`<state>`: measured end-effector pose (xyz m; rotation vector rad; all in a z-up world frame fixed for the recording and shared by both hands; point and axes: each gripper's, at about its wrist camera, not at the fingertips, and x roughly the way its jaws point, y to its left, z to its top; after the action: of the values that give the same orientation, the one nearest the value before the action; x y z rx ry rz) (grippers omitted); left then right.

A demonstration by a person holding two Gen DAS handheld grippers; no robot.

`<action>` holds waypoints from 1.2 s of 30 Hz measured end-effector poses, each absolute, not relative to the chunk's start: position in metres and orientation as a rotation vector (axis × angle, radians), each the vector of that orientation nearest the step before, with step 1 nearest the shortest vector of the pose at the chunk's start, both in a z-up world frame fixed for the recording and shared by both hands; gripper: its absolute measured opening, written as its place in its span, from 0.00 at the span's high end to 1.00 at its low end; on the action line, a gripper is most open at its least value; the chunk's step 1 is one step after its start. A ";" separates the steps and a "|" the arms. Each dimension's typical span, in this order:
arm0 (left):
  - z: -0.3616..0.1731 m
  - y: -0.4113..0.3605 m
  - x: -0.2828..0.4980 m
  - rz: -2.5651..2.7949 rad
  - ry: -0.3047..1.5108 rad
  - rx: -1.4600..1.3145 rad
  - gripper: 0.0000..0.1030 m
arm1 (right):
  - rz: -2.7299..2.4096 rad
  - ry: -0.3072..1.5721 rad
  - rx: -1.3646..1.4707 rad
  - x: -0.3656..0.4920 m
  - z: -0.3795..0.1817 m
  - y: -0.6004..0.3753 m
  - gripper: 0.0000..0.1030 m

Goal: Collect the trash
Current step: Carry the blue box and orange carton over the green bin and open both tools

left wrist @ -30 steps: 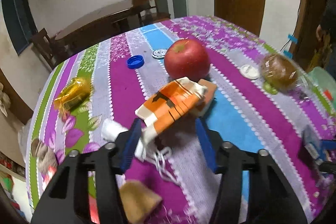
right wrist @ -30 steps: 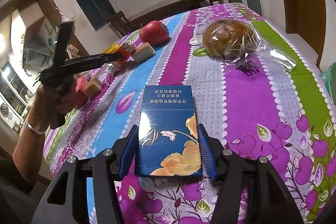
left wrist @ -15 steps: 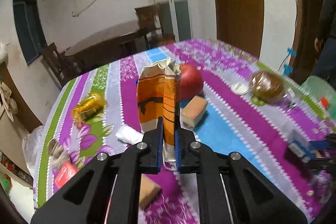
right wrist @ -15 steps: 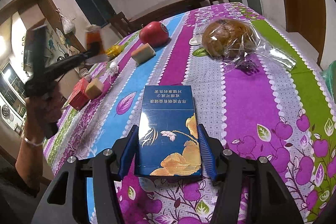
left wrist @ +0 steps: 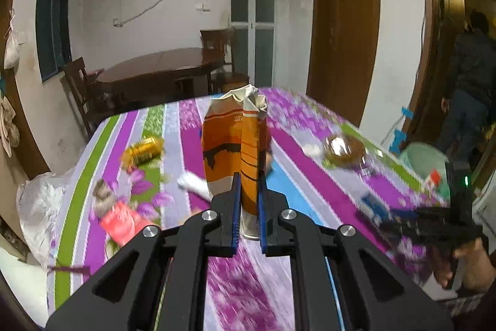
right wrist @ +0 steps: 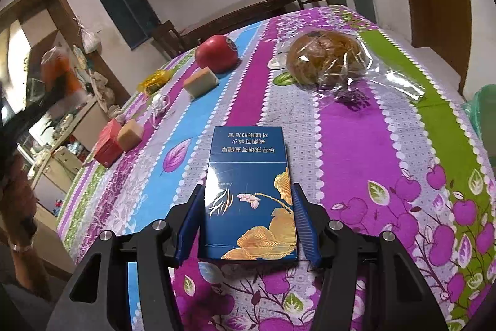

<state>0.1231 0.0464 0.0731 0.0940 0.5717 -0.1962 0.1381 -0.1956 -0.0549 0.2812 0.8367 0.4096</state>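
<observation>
Here: one orange carton (left wrist: 235, 151), left tongs (left wrist: 249, 207) clamped.

Apple (right wrist: 217, 53) behind soap block (right wrist: 201, 82); wrapped bun (right wrist: 325, 56) to their right.

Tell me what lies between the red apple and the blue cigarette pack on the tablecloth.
In the right wrist view, a tan rectangular block lies just in front of the red apple; from there to the blue cigarette pack only bare striped tablecloth shows.

Bare cloth (right wrist: 356, 151) ahead, bagged bun (right wrist: 325, 58) beyond, apple (right wrist: 217, 53) far left
</observation>
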 end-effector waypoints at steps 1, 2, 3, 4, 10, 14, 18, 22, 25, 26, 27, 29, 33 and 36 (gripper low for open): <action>0.068 0.041 0.119 -0.175 0.576 0.128 0.92 | 0.400 0.837 0.277 0.137 -0.055 -0.195 0.45; 0.061 0.032 0.114 -0.138 0.576 0.179 0.92 | 0.392 0.836 0.272 0.135 -0.055 -0.194 0.45; 0.052 0.020 0.110 -0.098 0.579 0.237 0.92 | 0.380 0.835 0.256 0.132 -0.054 -0.191 0.45; 0.045 0.014 0.108 -0.089 0.590 0.256 0.92 | 0.368 0.832 0.234 0.127 -0.054 -0.188 0.45; 0.011 -0.018 0.109 -0.031 0.631 0.324 0.92 | 0.316 0.784 0.115 0.101 -0.045 -0.163 0.45; 0.005 -0.027 0.108 -0.020 0.627 0.325 0.92 | 0.298 0.740 0.051 0.085 -0.035 -0.154 0.45; 0.003 -0.032 0.106 -0.018 0.632 0.325 0.92 | 0.287 0.710 0.023 0.076 -0.025 -0.154 0.45; 0.006 -0.038 0.106 -0.025 0.628 0.332 0.92 | 0.278 0.689 0.023 0.071 -0.015 -0.165 0.45; 0.010 -0.046 0.109 -0.041 0.620 0.339 0.92 | 0.260 0.671 0.026 0.070 -0.005 -0.178 0.45; 0.012 -0.050 0.111 -0.048 0.617 0.342 0.92 | 0.252 0.666 0.028 0.071 -0.002 -0.183 0.45; 0.013 -0.054 0.113 -0.055 0.615 0.344 0.92 | 0.241 0.660 0.028 0.071 0.001 -0.187 0.45; 0.016 -0.062 0.117 -0.074 0.611 0.347 0.92 | 0.212 0.646 0.025 0.072 0.009 -0.201 0.45; 0.024 -0.084 0.126 -0.123 0.598 0.358 0.92 | 0.163 0.628 0.032 0.074 0.021 -0.230 0.45; 0.028 -0.104 0.131 -0.165 0.589 0.371 0.92 | 0.115 0.619 0.029 0.076 0.029 -0.253 0.45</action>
<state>0.1313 -0.1043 0.0285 0.3709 0.5885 -0.1645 0.0761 -0.2526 0.0286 0.0295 0.6194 0.1154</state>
